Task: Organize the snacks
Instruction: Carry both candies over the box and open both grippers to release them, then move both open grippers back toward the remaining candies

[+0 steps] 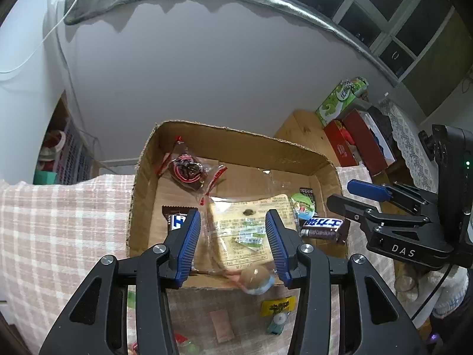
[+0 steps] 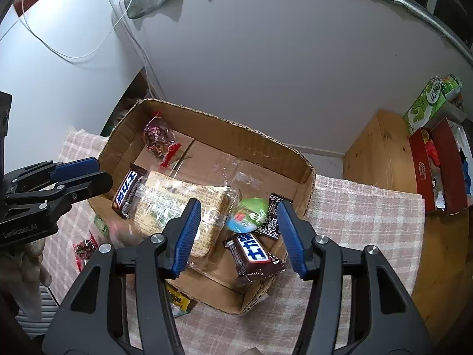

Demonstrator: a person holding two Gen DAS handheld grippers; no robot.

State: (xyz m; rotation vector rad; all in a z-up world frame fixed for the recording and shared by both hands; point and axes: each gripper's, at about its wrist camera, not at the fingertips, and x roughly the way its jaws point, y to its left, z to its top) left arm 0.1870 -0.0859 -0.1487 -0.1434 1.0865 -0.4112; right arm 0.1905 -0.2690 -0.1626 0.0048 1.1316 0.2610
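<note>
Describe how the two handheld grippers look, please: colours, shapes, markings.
Both are black with angular linkage arms and silver pivot screws. The fingers carry ribbed blue pads. The right gripper has white "DAS" lettering, a green light and a black cable. The left gripper bears faint grey lettering.

One cardboard box [image 2: 307, 174]; two chocolate bars [image 2: 254, 257]; one cracker pack [image 2: 177, 204].

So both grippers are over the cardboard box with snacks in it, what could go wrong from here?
1. The blurred lollipop sits right at the near wall of the cardboard box and may land outside.
2. The chocolate bar lies by the low near corner and could slide out.
3. Packets remain on the checked cloth, such as the yellow packet, and could be missed.
</note>
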